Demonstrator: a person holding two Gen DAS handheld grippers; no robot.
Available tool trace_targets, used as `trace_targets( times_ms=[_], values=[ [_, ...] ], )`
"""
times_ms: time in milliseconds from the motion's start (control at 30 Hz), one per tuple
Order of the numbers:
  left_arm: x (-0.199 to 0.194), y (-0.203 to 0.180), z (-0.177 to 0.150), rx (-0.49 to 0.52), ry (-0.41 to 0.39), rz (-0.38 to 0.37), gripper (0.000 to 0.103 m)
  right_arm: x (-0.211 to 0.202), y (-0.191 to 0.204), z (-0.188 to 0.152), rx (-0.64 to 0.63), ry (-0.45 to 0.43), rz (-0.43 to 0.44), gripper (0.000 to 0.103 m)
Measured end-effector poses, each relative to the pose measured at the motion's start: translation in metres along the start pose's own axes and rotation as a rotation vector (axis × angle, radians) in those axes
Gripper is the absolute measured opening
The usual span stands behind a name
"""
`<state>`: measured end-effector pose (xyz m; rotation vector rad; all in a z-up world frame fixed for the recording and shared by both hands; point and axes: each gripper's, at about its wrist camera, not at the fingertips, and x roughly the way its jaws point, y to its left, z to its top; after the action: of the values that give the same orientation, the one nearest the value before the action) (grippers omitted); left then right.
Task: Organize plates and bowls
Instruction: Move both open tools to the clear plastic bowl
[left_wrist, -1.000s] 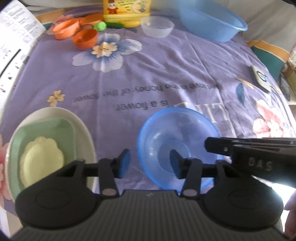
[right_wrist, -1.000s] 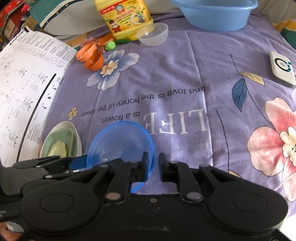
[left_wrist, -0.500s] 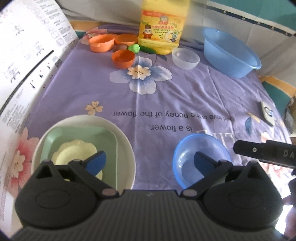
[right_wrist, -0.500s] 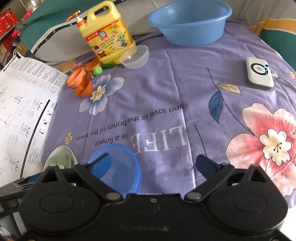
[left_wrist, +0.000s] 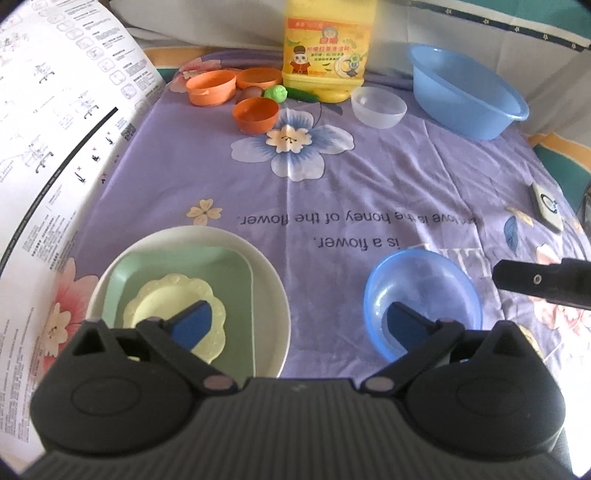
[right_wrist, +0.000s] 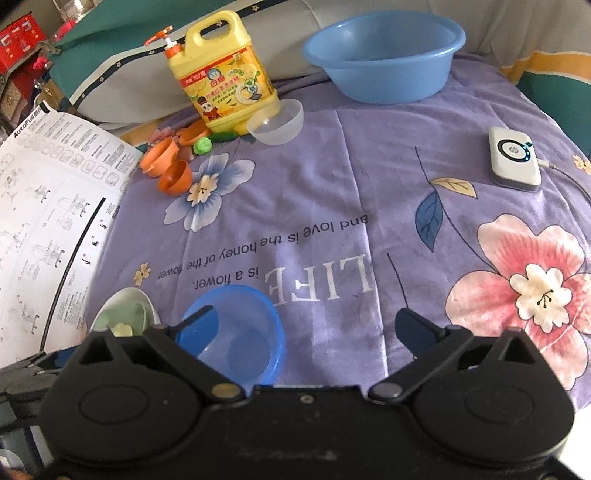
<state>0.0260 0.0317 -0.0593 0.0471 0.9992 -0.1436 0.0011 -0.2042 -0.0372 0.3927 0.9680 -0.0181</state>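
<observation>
A small blue bowl (left_wrist: 423, 295) (right_wrist: 240, 332) sits upright on the purple cloth near me. Left of it a white plate (left_wrist: 273, 280) holds a green square plate (left_wrist: 229, 266) and a pale yellow scalloped dish (left_wrist: 147, 299); this stack also shows in the right wrist view (right_wrist: 125, 310). My left gripper (left_wrist: 297, 325) is open and empty, raised above the stack and the blue bowl. My right gripper (right_wrist: 310, 328) is open and empty, raised to the right of the blue bowl. A clear bowl (left_wrist: 378, 107) (right_wrist: 277, 122) and three orange bowls (left_wrist: 255, 114) (right_wrist: 173, 177) stand at the far side.
A yellow detergent bottle (left_wrist: 325, 51) (right_wrist: 221, 85) and a large blue basin (left_wrist: 465, 88) (right_wrist: 384, 55) stand at the back. A printed paper sheet (left_wrist: 55, 155) (right_wrist: 44, 229) lies on the left. A white device (right_wrist: 513, 158) with a cable lies at the right. Small green toys (left_wrist: 277, 92) lie by the bottle.
Both grippers have opened wide and pulled back and up from the blue bowl, which stays on the cloth. The right gripper let go of the bowl's rim.
</observation>
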Motion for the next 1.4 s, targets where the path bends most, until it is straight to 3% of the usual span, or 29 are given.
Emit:
trace_targets(
  times_ms=[333,633,800,1000,1400],
  values=[
    [0.002,0.01,0.007,-0.038,0.016,-0.017,0.103,-0.002,-0.006,0.003,0.007,-0.01,-0.003,0.103],
    [-0.011,0.01,0.039,0.007,-0.109,-0.011,0.103,-0.002,-0.015,0.026,-0.008,-0.052,-0.037,0.103],
    [-0.011,0.005,0.065,0.059,-0.175,-0.007,0.103,0.003,-0.019,0.052,0.001,-0.075,-0.036,0.103],
    [0.007,-0.004,0.107,0.136,-0.155,0.058,0.103,0.015,-0.016,0.093,0.012,-0.09,-0.023,0.103],
    [0.087,-0.022,0.191,0.125,-0.102,0.047,0.103,0.077,0.001,0.176,0.022,-0.075,0.005,0.103]
  ],
)
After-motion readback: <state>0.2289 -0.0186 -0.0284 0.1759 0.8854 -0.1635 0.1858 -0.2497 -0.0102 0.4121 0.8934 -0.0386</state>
